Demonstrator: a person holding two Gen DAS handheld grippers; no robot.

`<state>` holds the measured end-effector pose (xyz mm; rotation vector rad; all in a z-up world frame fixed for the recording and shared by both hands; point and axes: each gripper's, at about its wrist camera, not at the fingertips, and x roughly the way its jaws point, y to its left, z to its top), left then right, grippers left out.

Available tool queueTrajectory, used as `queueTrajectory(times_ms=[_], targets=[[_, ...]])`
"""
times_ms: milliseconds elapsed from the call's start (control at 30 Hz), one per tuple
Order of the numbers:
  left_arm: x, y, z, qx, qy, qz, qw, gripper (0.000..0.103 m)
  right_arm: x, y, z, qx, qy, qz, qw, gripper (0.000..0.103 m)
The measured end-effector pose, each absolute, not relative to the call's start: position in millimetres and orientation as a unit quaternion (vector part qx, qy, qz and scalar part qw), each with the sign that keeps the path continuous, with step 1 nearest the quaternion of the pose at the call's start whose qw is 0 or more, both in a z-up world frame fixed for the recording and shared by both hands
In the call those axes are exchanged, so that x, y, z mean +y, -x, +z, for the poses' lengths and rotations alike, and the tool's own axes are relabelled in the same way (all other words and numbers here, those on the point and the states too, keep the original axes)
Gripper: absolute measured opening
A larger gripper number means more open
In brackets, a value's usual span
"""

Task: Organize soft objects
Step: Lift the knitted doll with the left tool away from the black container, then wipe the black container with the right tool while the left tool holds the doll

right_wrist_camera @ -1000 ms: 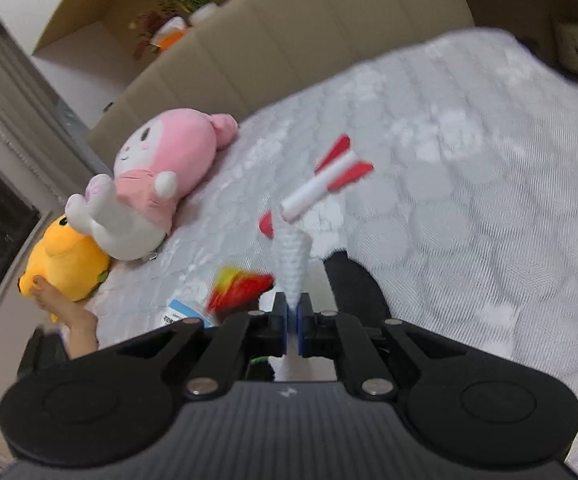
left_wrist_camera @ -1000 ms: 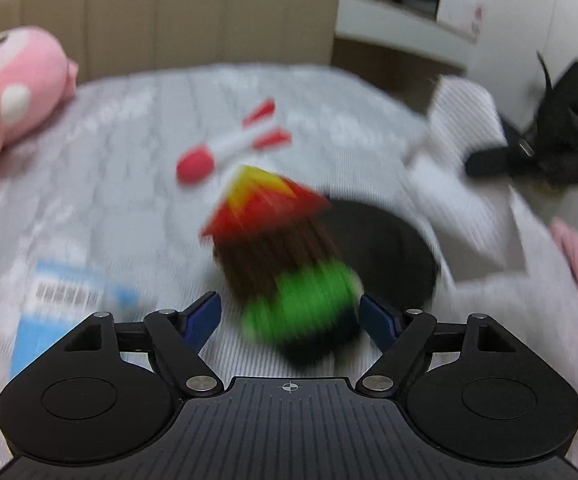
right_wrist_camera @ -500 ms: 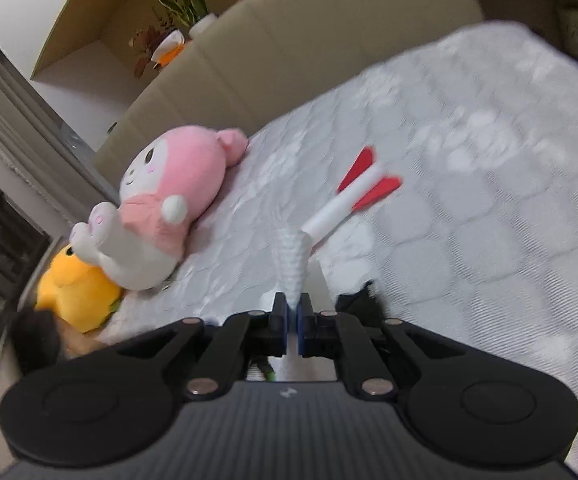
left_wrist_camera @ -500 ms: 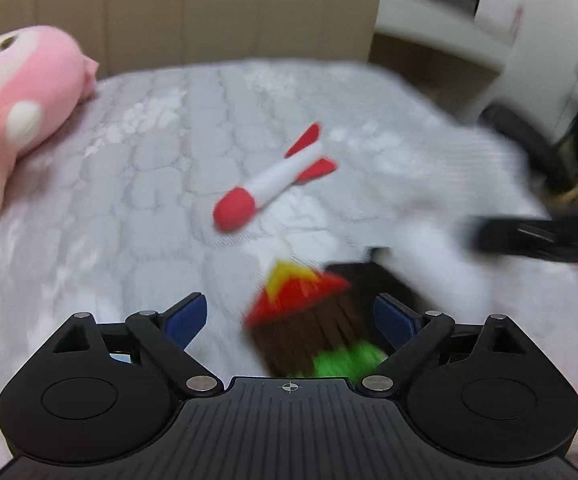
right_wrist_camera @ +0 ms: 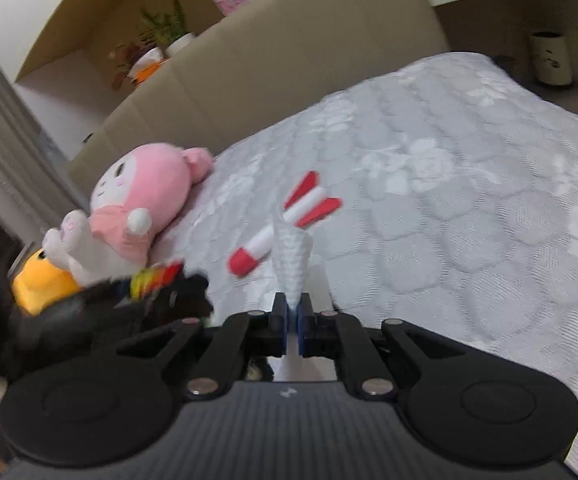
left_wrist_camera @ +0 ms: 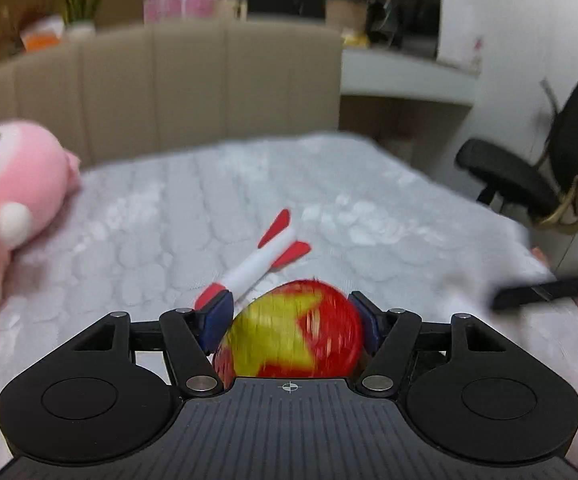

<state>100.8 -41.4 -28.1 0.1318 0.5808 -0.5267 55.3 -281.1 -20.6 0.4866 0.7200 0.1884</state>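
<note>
A plush toy (left_wrist_camera: 289,340) with a red and yellow top fills the gap between the blue pads of my left gripper (left_wrist_camera: 291,320), which is shut on it; its lower part is hidden. In the right wrist view the same toy (right_wrist_camera: 157,278) shows blurred at the left, held above the bed. My right gripper (right_wrist_camera: 292,314) is shut on a pinched fold of white woven cloth (right_wrist_camera: 291,256) that sticks up past the fingers. A red and white rocket plush (left_wrist_camera: 257,268) (right_wrist_camera: 285,228) lies on the grey quilted bed (right_wrist_camera: 469,220) just beyond both grippers.
A large pink and white plush (left_wrist_camera: 13,188) (right_wrist_camera: 141,200) lies at the bed's left by the beige headboard (left_wrist_camera: 169,92), with a yellow plush (right_wrist_camera: 41,284) beside it. An office chair (left_wrist_camera: 529,184) and a desk (left_wrist_camera: 405,80) stand off the bed's right edge.
My left gripper has narrowed onto the red and yellow plush and tilted upward, so the toy's top now faces the camera. The right gripper still pinches the white cloth.
</note>
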Motion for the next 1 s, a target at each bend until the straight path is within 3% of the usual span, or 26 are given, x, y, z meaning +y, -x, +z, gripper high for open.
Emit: queueTrajectory(times_ms=[67, 167, 333, 433, 667, 900, 1000], targets=[[-30, -72, -46, 0.308, -0.069, -0.248, 0.916, 0.064, -269, -58, -20, 0.353, -0.227, 0.108, 0.901, 0.005], [-10, -40, -67, 0.354, -0.065, -0.224, 0.906, 0.067, -248, -55, -18, 0.360, -0.213, 0.139, 0.898, 0.005], [16, -18, -64, 0.399, -0.032, -0.214, 0.891, 0.083, -208, -47, -24, 0.403, -0.252, 0.234, 0.848, 0.005], [20, -18, -66, 0.440, -0.007, -0.227, 0.869, 0.086, -180, -52, -41, 0.442, -0.252, 0.271, 0.817, 0.005], [30, -15, -70, 0.445, 0.000, -0.239, 0.863, 0.089, -162, -52, -67, 0.485, -0.126, 0.209, 0.840, 0.006], [43, -53, -69, 0.461, 0.047, -0.238, 0.853, 0.093, -164, -58, -68, 0.492, -0.093, 0.208, 0.840, 0.006], [42, -68, -81, 0.479, 0.057, -0.235, 0.844, 0.093, -165, -60, -69, 0.494, -0.079, 0.208, 0.840, 0.019]])
